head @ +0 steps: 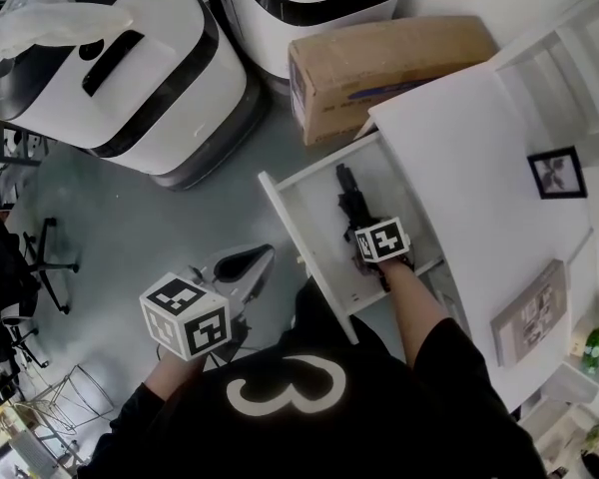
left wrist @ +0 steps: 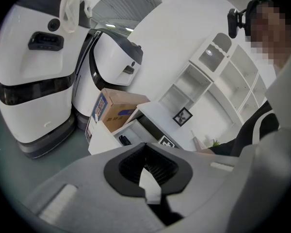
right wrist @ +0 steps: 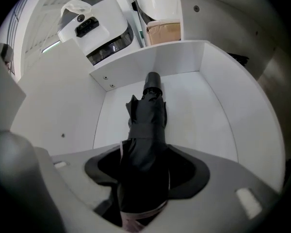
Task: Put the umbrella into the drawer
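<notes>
Centre of the head view: open white drawer (head: pixel 304 257), pulled out from under a white tabletop (head: pixel 469 158), with a folded black umbrella (head: pixel 351 203) lying lengthwise on its floor. Reaching steeply down into the drawer just right of centre, the right gripper (head: pixel 371 239), marker cube uppermost, a bare forearm behind it.

In the right gripper view, jaws pinching the near end of the umbrella, dark fabric filling the gap between them. Rest of the umbrella stretched up the middle of the frame, stubby tip just short of the drawer's far wall.

Lower left of the head view: left gripper (head: pixel 242 262), held over the grey floor (head: pixel 130 208) well apart from the drawer. In the left gripper view, jaws pressed together with nothing between them, pointed toward the drawer from a distance.

Top centre, a brown cardboard box (head: pixel 384 68) on the floor just beside the drawer's far end. Upper left, two large white-and-black machines (head: pixel 110 58). On the tabletop at right, a small black-framed picture (head: pixel 556 173).
</notes>
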A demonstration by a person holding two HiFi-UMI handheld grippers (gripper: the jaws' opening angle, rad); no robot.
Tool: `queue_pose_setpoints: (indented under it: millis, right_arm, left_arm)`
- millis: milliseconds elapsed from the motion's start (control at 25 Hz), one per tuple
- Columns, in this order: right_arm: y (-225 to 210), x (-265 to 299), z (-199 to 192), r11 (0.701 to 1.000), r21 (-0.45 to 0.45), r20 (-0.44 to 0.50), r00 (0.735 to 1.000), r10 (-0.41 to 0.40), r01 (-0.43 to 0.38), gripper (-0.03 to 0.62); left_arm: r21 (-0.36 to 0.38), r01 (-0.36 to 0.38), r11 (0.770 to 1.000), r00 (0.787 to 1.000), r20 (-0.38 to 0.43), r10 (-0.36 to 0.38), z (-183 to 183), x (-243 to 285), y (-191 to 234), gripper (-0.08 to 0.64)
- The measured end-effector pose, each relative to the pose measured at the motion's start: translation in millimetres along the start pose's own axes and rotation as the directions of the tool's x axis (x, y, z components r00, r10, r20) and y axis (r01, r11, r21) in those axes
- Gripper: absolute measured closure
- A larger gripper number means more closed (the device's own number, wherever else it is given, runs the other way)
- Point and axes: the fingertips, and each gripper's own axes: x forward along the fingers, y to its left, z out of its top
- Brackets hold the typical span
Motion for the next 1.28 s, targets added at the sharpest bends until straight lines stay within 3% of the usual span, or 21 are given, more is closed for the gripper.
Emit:
queue_pose_setpoints:
  millis: [200,400,520,600,760,960,1280]
  right_arm:
    - [3.9,-10.3,8.1,0.999,-0.033,0.018,1.0,0.012,-0.012,0.288]
    - [4.1,-43.9,14.6,0.996,-0.091,0.068,0.998,-0.001,0.007,0.281]
    - [12.0,-73.9,22.7,0.997,-0.077,0.168,0.986,0.026,-0.013,0.281]
    - [18.5,-98.8,32.0,0.998,-0.046,0.27,0.962,0.048,-0.036,0.282]
    - [38.7,-174.9,49.9,0.996,-0.007,0.471,0.878,0.083,-0.09,0.316]
    - [87.6,-291.2,60.2,0.986,-0.095,0.69,0.705,0.166,-0.139,0.466]
    - [152.6,-398.2,23.8,0.968,-0.179,0.815,0.525,0.246,-0.176,0.589]
  left_arm:
    - [-0.002,0.012,1.0,1.0,0.014,-0.012,6.5,3.2,-1.0,0.551]
    - [0.028,0.043,0.999,0.999,0.029,-0.044,13.8,5.7,-15.4,0.551]
    - [0.053,0.062,0.997,0.997,0.04,-0.064,18.0,1.6,-30.4,0.551]
    - [0.072,0.072,0.995,0.996,0.048,-0.076,20.0,-2.4,-40.4,0.551]
    - [0.116,0.102,0.988,0.991,0.074,-0.111,22.7,-11.4,-65.7,0.551]
    - [0.173,0.139,0.975,0.983,0.093,-0.156,16.4,-27.3,-101.3,0.551]
    - [0.269,0.197,0.943,0.964,0.123,-0.237,6.3,-61.6,-165.5,0.551]
